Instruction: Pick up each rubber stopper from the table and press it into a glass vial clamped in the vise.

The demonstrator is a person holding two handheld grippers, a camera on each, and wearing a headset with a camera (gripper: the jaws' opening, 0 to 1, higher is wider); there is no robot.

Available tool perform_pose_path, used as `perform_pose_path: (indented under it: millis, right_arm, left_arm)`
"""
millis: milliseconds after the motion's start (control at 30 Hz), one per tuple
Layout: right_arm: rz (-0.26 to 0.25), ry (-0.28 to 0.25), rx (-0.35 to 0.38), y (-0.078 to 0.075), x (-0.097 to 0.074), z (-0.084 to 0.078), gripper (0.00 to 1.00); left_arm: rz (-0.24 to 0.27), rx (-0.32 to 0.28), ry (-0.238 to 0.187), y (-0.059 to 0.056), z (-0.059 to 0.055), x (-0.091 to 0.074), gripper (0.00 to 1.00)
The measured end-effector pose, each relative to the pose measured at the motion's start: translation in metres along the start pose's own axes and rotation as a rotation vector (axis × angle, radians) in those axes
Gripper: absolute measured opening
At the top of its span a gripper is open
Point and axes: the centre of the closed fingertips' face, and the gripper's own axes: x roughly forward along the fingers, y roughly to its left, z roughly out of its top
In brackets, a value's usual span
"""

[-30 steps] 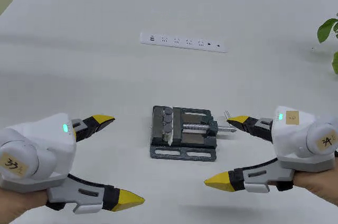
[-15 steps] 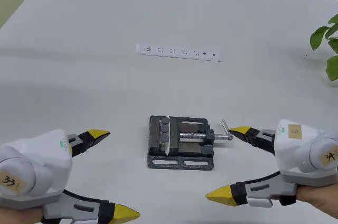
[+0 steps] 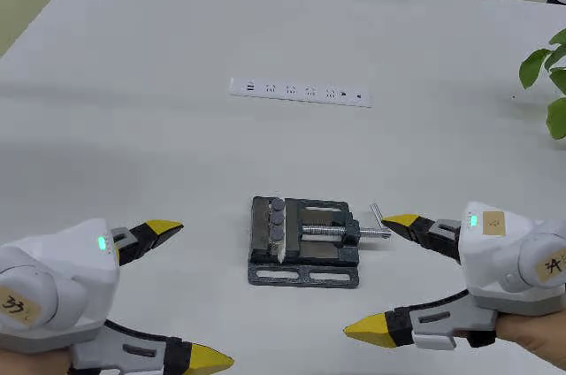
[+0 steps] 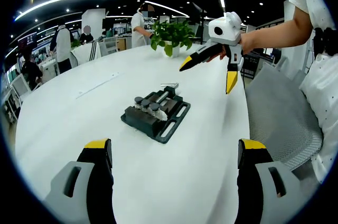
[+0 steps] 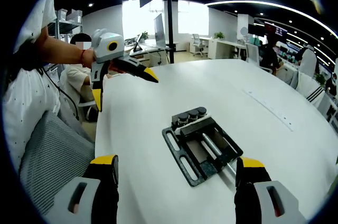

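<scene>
Left hand-held gripper [image 3: 196, 294], right hand-held gripper [image 3: 373, 274] both wide, empty — vise [image 3: 305, 276] grips three vials [image 3: 281, 249], dark round stoppers [image 3: 278, 218] atop.

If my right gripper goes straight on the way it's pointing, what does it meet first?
Probably the vise, screw end first: it lies ahead of the right gripper, framed by its open jaws; depth is unclear.

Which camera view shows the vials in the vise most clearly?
The head view: it looks down on the vials, three grey tops in a row. The left gripper view and right gripper view show them side-on, darker.
</scene>
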Motion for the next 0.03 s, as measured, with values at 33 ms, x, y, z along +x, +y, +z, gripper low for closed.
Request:
perform_pose_path:
  millis: [33]
  right_arm:
    - [-0.002, 0.001, 0.000, -0.0001, -0.0001, 0.0005, 0.90]
  left_arm:
    - [0.001, -0.002, 0.000, -0.0011, 0.0007, 0.0001, 0.99]
